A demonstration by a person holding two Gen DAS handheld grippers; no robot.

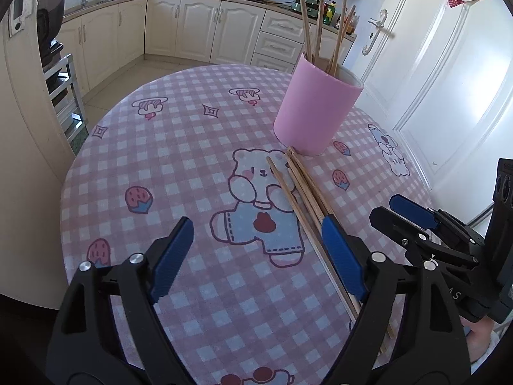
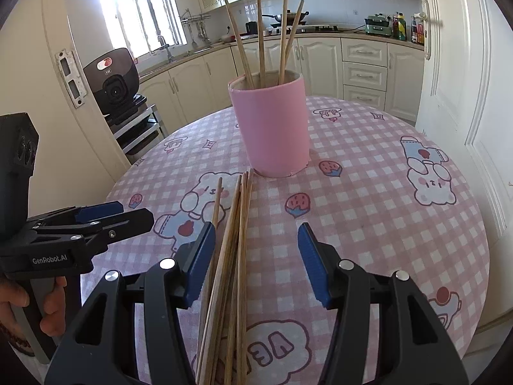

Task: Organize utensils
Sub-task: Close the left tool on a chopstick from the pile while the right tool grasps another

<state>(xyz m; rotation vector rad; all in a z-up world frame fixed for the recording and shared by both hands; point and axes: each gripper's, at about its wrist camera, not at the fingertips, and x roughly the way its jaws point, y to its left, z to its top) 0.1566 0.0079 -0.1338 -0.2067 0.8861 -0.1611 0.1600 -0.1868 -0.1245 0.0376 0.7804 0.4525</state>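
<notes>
A pink cup [image 1: 315, 109] stands on the round table with several wooden chopsticks [image 1: 315, 25] upright in it; it also shows in the right wrist view [image 2: 272, 128]. Several loose chopsticks [image 1: 303, 192] lie in a bundle on the cloth in front of the cup, also seen in the right wrist view [image 2: 235, 250]. My left gripper [image 1: 259, 250] is open and empty above the cloth, left of the bundle. My right gripper [image 2: 256, 256] is open, its jaws either side of the bundle, holding nothing.
The table carries a pink checked cloth with bear prints [image 1: 192, 147]. A white door [image 1: 449, 80] stands close at the right. Kitchen cabinets [image 1: 198, 29] run along the back. A black camera on a stand [image 2: 112, 80] is at the left.
</notes>
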